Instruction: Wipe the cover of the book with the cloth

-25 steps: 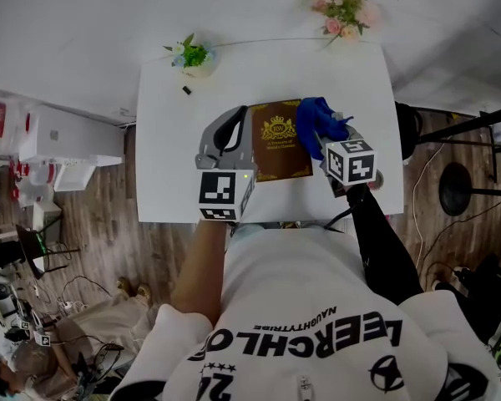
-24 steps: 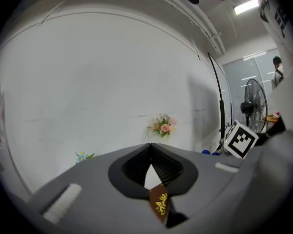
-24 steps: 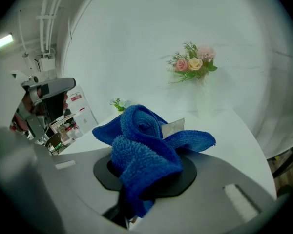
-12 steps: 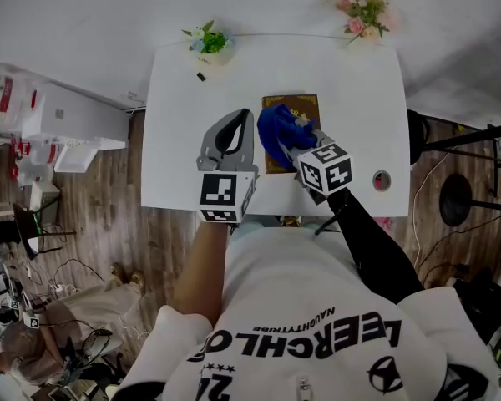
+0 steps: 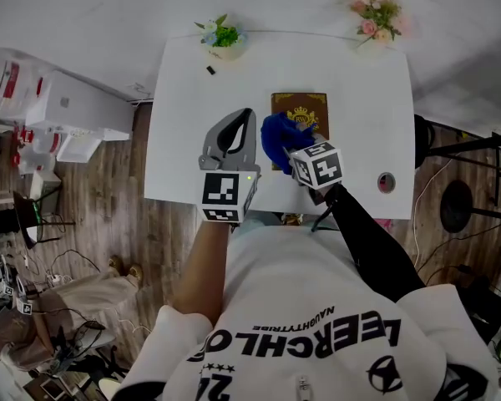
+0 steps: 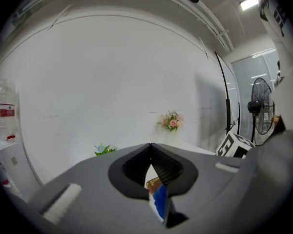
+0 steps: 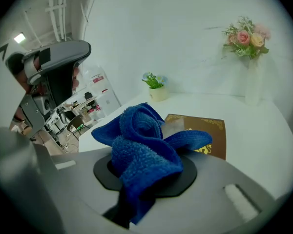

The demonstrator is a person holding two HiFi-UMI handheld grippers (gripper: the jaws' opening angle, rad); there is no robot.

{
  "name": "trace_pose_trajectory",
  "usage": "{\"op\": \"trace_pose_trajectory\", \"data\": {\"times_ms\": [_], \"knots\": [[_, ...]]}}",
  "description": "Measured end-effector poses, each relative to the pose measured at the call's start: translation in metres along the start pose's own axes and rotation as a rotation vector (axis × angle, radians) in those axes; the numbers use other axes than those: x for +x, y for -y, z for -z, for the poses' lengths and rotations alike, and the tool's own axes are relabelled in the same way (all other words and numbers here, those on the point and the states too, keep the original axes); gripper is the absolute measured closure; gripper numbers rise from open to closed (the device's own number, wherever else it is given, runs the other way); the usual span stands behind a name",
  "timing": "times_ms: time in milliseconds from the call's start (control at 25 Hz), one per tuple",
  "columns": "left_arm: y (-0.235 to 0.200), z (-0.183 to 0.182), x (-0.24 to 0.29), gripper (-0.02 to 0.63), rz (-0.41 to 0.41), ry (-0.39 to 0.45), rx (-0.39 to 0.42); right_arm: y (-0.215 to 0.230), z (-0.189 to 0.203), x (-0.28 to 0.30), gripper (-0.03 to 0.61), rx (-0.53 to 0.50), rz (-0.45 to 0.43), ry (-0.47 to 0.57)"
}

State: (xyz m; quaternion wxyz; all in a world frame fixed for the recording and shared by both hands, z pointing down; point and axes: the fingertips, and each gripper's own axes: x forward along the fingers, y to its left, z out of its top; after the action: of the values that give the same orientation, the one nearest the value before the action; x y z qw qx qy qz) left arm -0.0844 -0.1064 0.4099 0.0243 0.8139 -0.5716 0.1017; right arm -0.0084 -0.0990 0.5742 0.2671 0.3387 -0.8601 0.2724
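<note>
A brown book point(image 5: 305, 109) with a gold crest lies flat on the white table point(image 5: 184, 140). My right gripper point(image 5: 289, 146) is shut on a bunched blue cloth point(image 5: 277, 138), which sits over the book's near left part. In the right gripper view the cloth point(image 7: 144, 145) fills the jaws and hides the fingertips, with the book point(image 7: 212, 133) just beyond. My left gripper point(image 5: 236, 117) hovers left of the book, shut on nothing. In the left gripper view its jaws meet point(image 6: 150, 149). A sliver of the book point(image 6: 154, 183) and cloth point(image 6: 159, 202) shows through the slit.
At the table's far edge stand a small green plant pot point(image 5: 221, 38) and a vase of pink flowers point(image 5: 374, 19). A small black item point(image 5: 210, 70) lies near the pot. A round object point(image 5: 387, 182) rests at the right front. Stands and cables crowd the floor at right.
My right gripper carried the blue cloth leftwards across the cover, from the book's right side to its near left part. The left gripper stayed beside the book.
</note>
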Motion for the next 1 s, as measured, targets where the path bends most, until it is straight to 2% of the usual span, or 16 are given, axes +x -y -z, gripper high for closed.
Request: {"op": "trace_pose_trajectory", "data": {"times_ms": [600, 1000], "knots": [[0.041, -0.018, 0.027, 0.556, 0.104, 0.030, -0.004, 0.084, 0.029, -0.055, 0.489, 0.119, 0.201, -0.010], [0.052, -0.018, 0.034, 0.556, 0.146, 0.036, -0.021, 0.118, 0.042, -0.086, 0.489, 0.158, 0.344, -0.007]]}}
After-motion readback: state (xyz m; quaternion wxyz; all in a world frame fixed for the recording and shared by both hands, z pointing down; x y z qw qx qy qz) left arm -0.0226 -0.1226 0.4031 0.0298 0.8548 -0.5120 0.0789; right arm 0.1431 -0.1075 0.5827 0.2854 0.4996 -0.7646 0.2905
